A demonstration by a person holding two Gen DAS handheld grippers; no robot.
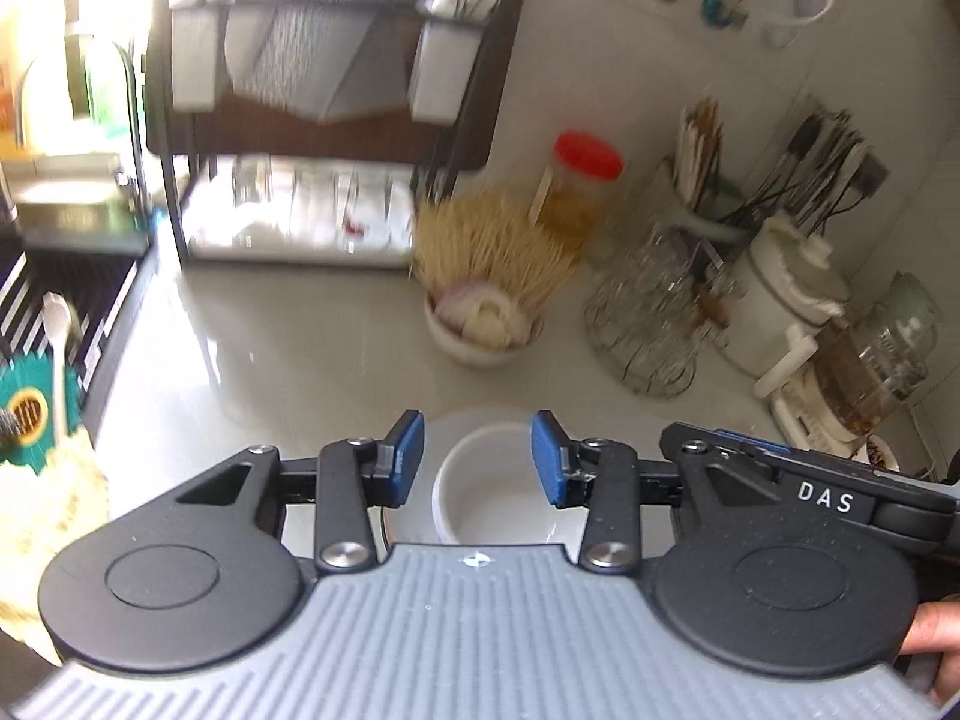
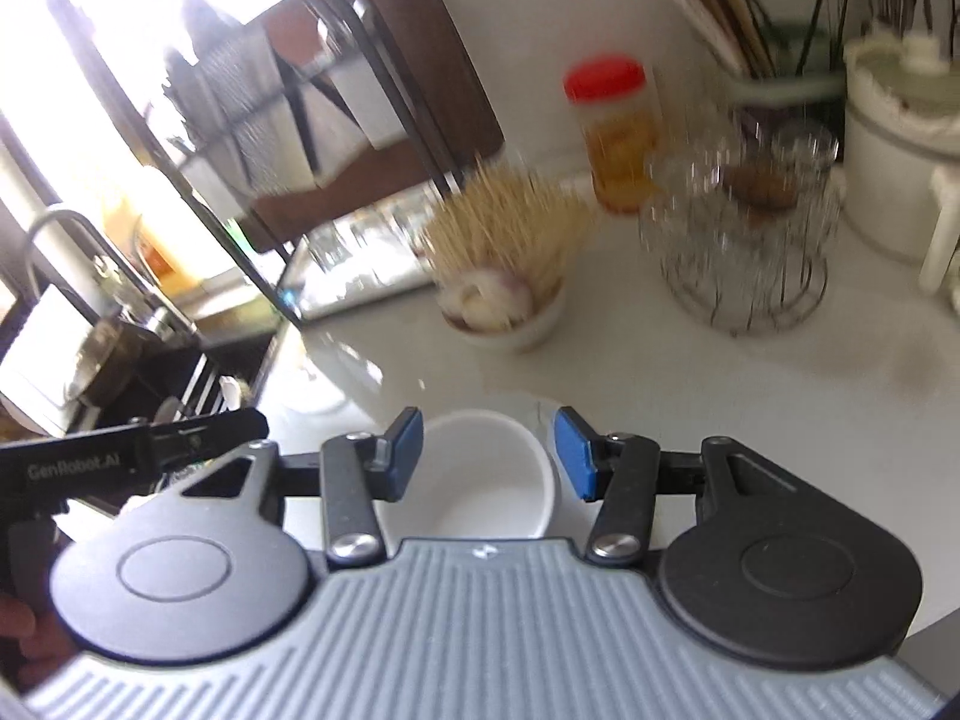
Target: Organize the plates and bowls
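A small white bowl [image 1: 489,489] sits on a white plate [image 1: 480,420] on the pale counter, right in front of both grippers. My left gripper [image 1: 478,456] is open, its blue pads either side of the bowl and above it. My right gripper [image 2: 486,453] is open too, over the same bowl [image 2: 480,474] and plate [image 2: 543,411]. The right gripper's body [image 1: 810,483] shows at the right of the left wrist view, and the left gripper's body [image 2: 120,450] at the left of the right wrist view. Neither holds anything.
A black dish rack [image 1: 324,120] with glasses stands at the back left, the sink [image 1: 66,276] to its left. A bowl of toothpicks and garlic [image 1: 486,300], a red-lidded jar [image 1: 579,186], a wire glass holder [image 1: 654,312], utensil pots and white containers [image 1: 786,300] crowd the back right.
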